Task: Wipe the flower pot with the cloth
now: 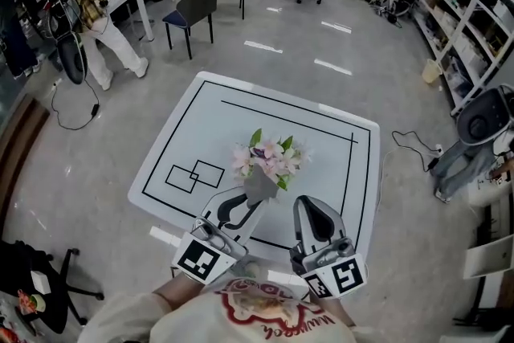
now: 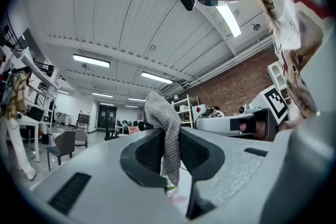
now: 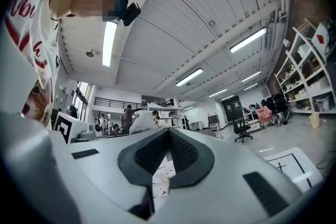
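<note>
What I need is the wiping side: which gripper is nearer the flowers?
Left. The left gripper, shut on the cloth, is just below-left of the flowers, its cloth reaching them. The right gripper, shut and empty, is below-right, slightly farther off.

The cloth (image 1: pixel 259 187) and flowers (image 1: pixel 269 159) hide the flower pot from above

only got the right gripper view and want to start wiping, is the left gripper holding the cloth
Observer: Yes, the left gripper is shut on the grey cloth, which sticks up between its jaws.
Operator: ok and where are the flowers
Observer: On the white table in the head view. The flowers stand just past the left gripper's tip, with the cloth right at their base.
</note>
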Demonstrator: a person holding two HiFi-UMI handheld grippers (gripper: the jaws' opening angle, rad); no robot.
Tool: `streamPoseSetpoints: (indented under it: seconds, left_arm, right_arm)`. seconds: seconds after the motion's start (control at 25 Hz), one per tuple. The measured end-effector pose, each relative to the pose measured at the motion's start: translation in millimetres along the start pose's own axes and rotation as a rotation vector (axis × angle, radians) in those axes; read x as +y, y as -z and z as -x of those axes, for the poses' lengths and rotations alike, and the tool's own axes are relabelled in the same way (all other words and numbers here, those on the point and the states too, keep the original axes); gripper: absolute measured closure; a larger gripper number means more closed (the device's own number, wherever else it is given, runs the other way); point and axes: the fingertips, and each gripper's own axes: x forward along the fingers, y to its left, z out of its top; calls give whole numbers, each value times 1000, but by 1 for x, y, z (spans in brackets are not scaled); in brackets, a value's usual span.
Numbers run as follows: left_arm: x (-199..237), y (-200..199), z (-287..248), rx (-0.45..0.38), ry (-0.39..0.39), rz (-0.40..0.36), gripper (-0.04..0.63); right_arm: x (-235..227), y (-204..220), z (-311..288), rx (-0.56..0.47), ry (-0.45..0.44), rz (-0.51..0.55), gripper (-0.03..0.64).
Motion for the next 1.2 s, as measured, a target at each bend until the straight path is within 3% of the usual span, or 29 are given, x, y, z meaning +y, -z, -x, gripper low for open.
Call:
streamPoseSetpoints:
  seconds: [0.36, 0.64, 0.88, 1.2]
  left_arm:
    - [52, -2, -23, -7, 27, -1, 538]
    - [112, 10, -47, 47, 51, -3, 538]
    - [159, 20, -72, 59, 117, -57, 538]
    - [188, 62, -97, 106, 196, -46, 538]
  right_arm:
    - [-26, -9, -45, -24, 61, 31, 618]
    - [-55, -11, -86, -25, 134, 56, 618]
    - [-87, -17, -118, -39, 201, 110, 617]
    - [-125, 9, -133, 7, 272, 112, 618]
